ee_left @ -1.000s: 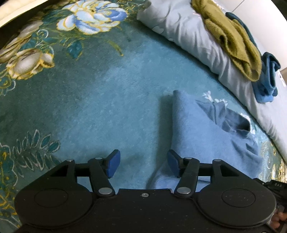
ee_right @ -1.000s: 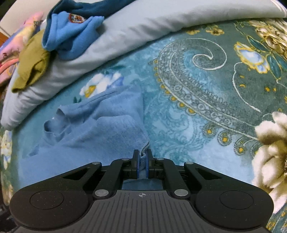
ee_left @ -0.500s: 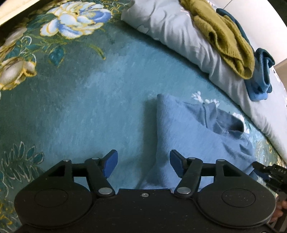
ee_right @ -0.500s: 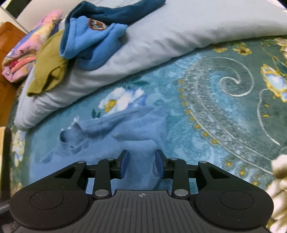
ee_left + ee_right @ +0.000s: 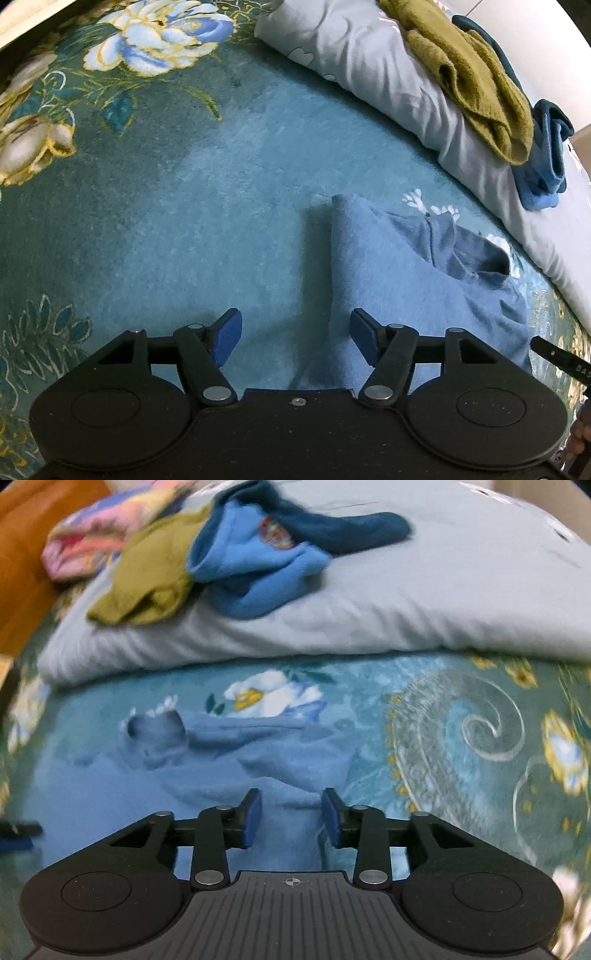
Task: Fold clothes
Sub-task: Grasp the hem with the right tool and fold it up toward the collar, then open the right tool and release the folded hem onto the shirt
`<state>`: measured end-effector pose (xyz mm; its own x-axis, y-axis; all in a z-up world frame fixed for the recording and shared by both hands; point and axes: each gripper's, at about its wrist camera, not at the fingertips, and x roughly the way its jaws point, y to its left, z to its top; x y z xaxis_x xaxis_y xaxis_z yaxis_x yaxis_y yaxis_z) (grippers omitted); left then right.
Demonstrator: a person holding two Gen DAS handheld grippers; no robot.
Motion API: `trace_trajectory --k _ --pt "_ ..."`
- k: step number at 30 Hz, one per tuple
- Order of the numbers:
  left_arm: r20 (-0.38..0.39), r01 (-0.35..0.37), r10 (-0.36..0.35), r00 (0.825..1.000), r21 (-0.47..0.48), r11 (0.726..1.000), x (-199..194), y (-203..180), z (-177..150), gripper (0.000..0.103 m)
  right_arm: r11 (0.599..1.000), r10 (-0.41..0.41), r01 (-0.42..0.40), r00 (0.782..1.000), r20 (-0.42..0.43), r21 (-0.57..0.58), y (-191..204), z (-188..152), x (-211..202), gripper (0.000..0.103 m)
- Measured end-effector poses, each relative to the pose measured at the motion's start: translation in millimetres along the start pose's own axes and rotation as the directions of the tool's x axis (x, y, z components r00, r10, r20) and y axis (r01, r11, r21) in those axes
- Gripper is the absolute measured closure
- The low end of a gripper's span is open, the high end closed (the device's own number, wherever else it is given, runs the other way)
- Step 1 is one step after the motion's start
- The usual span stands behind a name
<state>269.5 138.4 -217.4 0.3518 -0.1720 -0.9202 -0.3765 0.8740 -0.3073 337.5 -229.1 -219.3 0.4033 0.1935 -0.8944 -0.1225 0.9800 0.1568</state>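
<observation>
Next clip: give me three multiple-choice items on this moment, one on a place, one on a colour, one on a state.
1. Where does the light blue garment lie?
A. on the floral blanket
B. on the grey pillow
C. on a chair

2. What colour is the garment beside the blue fleece on the grey pillow?
A. red
B. olive
C. white

3. What does the left hand-held gripper hold?
A. the olive garment
B. nothing
C. the pillow

Key: 1 A, it lies flat on the blanket in front of the pillow. 2 B, an olive garment lies against the fleece. 3 B, its jaws are apart with only blanket and the garment's edge below.
</observation>
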Motion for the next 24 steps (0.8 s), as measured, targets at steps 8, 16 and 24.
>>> trace_trajectory --k 8,16,24 --pt "-0.01 -0.012 0.011 1.0 -0.022 1.0 -2 6 -5 0.04 0.992 0.048 -0.055 0.997 -0.063 -0.117 9 0 10 0.095" --pt "-0.007 -0.003 0.003 1.0 -0.042 0.999 -3 8 -4 0.04 0.939 -0.053 0.071 0.997 0.063 -0.338 56 -22 -25 0.096" --pt "-0.015 -0.006 0.005 1.0 -0.036 0.999 -5 10 -10 0.04 0.939 -0.285 0.296 0.955 0.083 -0.178 28 -4 -4 0.083"
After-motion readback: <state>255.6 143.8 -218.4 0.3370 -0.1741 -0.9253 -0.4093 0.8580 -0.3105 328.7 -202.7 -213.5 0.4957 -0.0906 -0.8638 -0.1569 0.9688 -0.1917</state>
